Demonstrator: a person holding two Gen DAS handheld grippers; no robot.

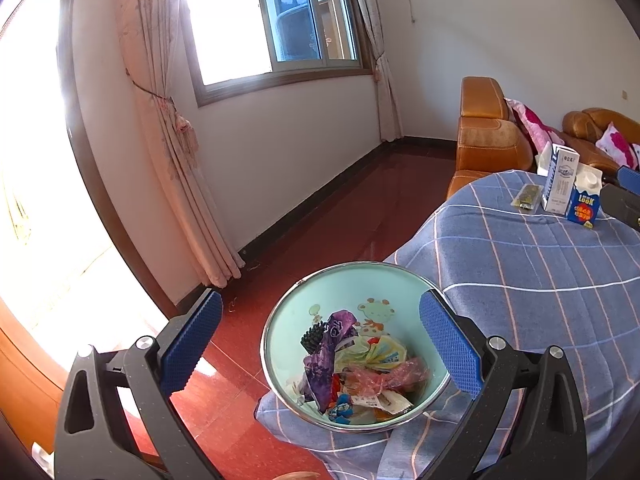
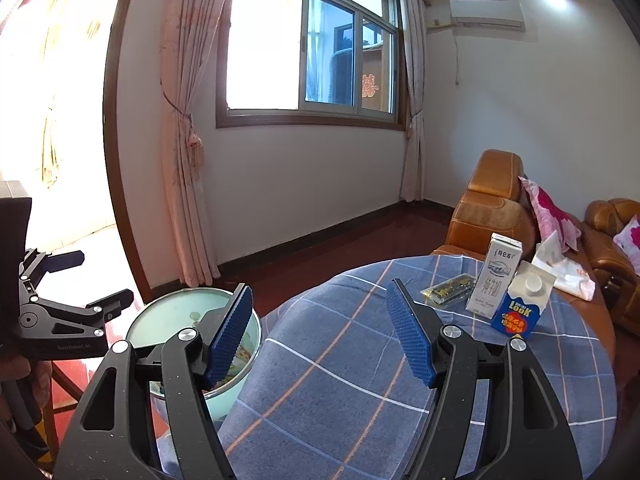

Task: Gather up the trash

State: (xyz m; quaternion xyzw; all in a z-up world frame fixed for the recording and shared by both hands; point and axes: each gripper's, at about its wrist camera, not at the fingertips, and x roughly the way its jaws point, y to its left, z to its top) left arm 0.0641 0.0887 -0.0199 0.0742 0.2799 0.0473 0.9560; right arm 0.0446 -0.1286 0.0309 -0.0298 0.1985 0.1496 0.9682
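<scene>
A mint-green basin point(image 1: 280, 320) with a metal rim holds several crumpled wrappers point(image 1: 360, 364). It sits at the near edge of the blue plaid tablecloth point(image 1: 540, 280). My left gripper point(image 1: 322, 298) is open just in front of it, with nothing between its pads. Far across the table stand a blue carton point(image 2: 520, 308) and a white carton point(image 2: 496, 276), with a gold-green wrapper point(image 2: 448, 290) lying beside them. My right gripper point(image 2: 319, 288) hangs open over the cloth, short of the cartons, with nothing in it. The basin point(image 2: 168, 316) is to its left.
A white tissue pack point(image 2: 560, 268) lies behind the cartons. An orange leather sofa point(image 2: 492, 208) with pink cushions point(image 2: 548, 208) stands past the table. Red floor point(image 1: 320, 216) runs to the window wall and curtain point(image 1: 176, 140). A hand point(image 2: 24, 384) holds the left gripper.
</scene>
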